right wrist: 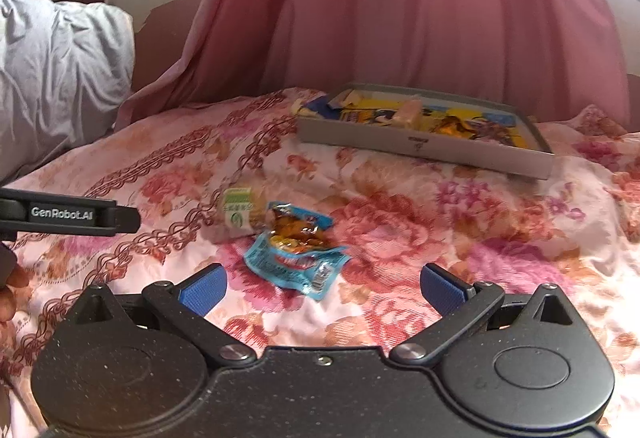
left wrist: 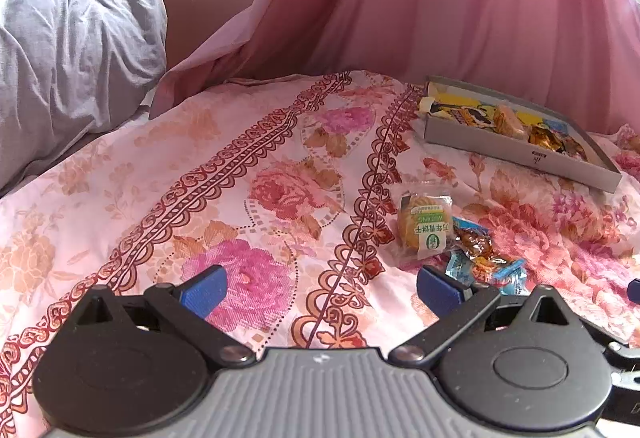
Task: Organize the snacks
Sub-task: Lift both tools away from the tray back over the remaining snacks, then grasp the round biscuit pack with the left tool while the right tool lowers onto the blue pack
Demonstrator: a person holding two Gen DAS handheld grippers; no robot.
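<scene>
Two grippers, left gripper and right gripper, both spread wide, empty, above floral bedspread. Blue snack packet touching biscuit packet, just ahead. Grey tray with snacks, beyond.

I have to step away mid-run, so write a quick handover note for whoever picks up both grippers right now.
Left gripper: open, empty, over the floral bedspread.
Right gripper: open, empty, facing the blue snack packet.
Grey box sits at the far side by the pink curtain; it already holds several snacks.
Left on the bedspread: the blue packet and the green-label biscuit pack, touching each other, between the grippers and the box.
Likely next: the right gripper takes the blue packet, then the biscuit pack goes in.
</scene>
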